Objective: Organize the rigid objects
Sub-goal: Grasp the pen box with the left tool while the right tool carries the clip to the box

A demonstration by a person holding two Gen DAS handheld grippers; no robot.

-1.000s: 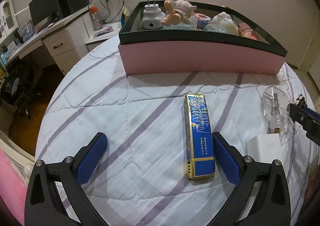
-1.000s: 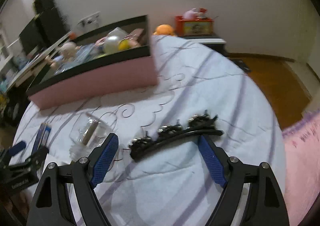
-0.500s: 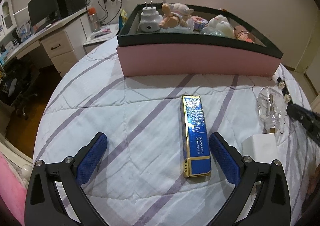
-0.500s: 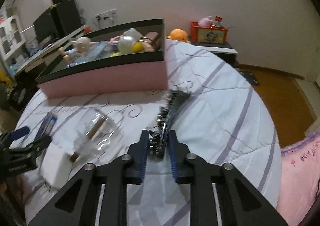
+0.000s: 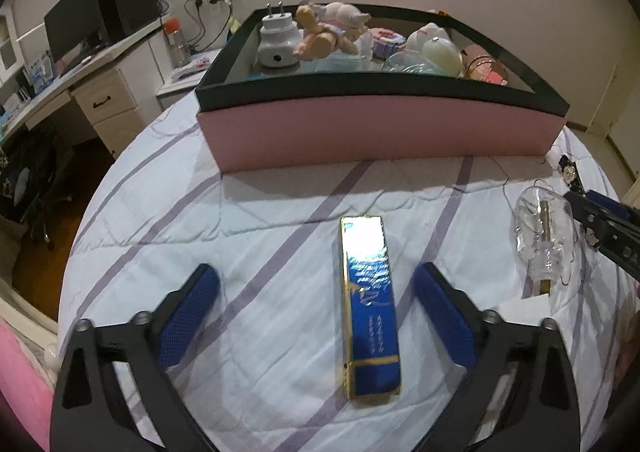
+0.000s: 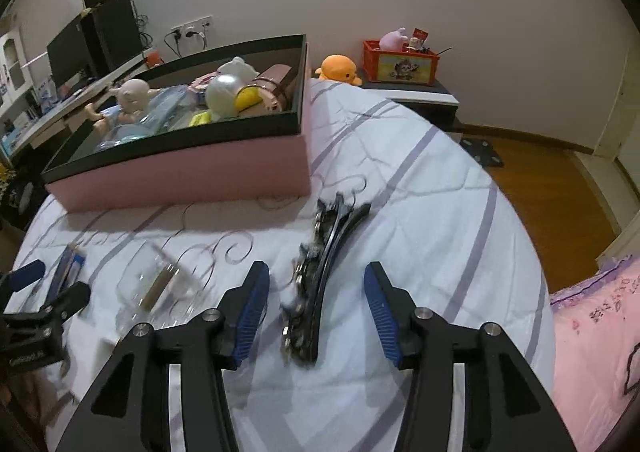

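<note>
A long blue and gold box (image 5: 370, 304) lies on the quilt between the fingers of my open left gripper (image 5: 318, 316), untouched. A black beaded hair clip (image 6: 320, 276) lies on the quilt between the fingers of my open right gripper (image 6: 316, 310), pointing away from me. A clear plastic bottle (image 5: 544, 236) lies between the two grippers; it also shows in the right wrist view (image 6: 160, 288). The pink storage box with a dark rim (image 5: 376, 132) stands behind, holding a doll, a white plug and other items; the right wrist view shows it too (image 6: 192, 176).
A white flat block (image 5: 524, 310) lies by the bottle. The quilted bed (image 6: 420, 188) drops off to a wooden floor on the right. A pink pillow (image 6: 596, 352) is at the right. A desk with drawers (image 5: 104, 104) stands left.
My right gripper was shut on the hair clip half a second ago; it has opened and the clip lies on the quilt, turned lengthwise. The left gripper has shifted slightly back.
</note>
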